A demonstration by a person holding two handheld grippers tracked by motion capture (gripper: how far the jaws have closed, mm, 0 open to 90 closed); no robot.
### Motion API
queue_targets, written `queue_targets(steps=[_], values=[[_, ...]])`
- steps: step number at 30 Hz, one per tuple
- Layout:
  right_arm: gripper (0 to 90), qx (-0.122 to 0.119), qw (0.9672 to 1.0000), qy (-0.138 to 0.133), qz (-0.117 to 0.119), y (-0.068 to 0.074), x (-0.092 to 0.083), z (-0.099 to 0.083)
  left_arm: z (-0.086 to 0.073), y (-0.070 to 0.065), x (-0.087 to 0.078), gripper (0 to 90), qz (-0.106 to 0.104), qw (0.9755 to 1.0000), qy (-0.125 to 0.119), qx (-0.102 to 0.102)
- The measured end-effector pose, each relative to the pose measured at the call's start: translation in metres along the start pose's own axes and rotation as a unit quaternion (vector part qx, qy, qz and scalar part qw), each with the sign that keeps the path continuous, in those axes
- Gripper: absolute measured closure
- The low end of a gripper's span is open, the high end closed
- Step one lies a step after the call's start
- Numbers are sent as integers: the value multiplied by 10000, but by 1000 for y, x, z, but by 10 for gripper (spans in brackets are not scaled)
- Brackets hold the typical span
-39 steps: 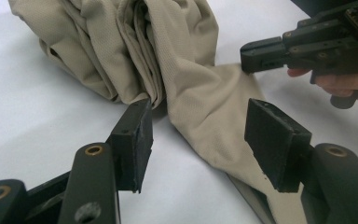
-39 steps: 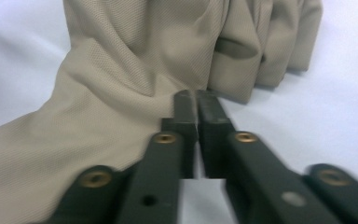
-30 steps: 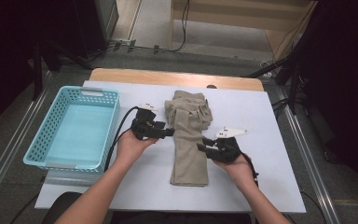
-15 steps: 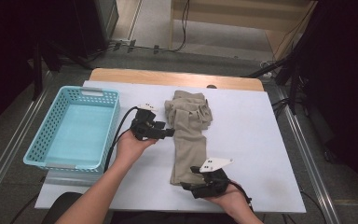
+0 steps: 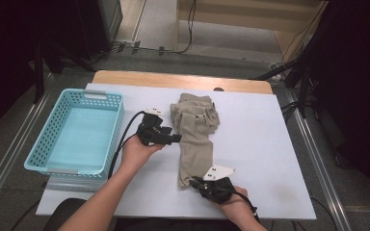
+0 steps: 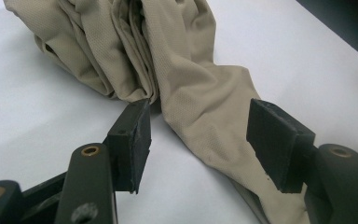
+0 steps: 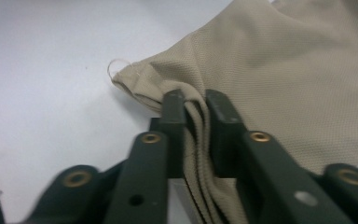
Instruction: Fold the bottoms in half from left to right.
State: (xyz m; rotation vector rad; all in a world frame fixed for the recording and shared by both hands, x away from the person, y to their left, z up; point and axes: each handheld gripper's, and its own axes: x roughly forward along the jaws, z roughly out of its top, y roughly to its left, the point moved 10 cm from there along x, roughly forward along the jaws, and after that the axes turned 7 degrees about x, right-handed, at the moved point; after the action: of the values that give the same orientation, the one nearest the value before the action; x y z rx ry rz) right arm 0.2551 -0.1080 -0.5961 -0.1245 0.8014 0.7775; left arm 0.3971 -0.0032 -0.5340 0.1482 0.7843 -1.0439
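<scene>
- Right gripper (image 5: 196,183), low centre of the high view, has dropped from mid-frame to the near hem; its jaws have just closed, pinching the folded hem.
- Beige knit garment (image 5: 195,137) lies lengthwise mid-table, right of the turquoise plastic basket (image 5: 38,156).
- Likely a fold is starting.
- Left gripper (image 6: 200,140) holds half-wide astride the cloth, not pressing; the right gripper view shows the layered hem (image 7: 198,140) clamped.

Beige garment (image 5: 195,139) — matt, fine-textured cloth

Beige trousers (image 5: 196,139) lie folded lengthwise on the white table, waist end bunched far, hem near.
</scene>
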Motion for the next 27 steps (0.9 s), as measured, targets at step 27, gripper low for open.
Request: queue_targets(steps=[27], values=[[512,521,9976,-408,224,-19,-40,17,-14,-16,14,311,41,9999,129,63]])
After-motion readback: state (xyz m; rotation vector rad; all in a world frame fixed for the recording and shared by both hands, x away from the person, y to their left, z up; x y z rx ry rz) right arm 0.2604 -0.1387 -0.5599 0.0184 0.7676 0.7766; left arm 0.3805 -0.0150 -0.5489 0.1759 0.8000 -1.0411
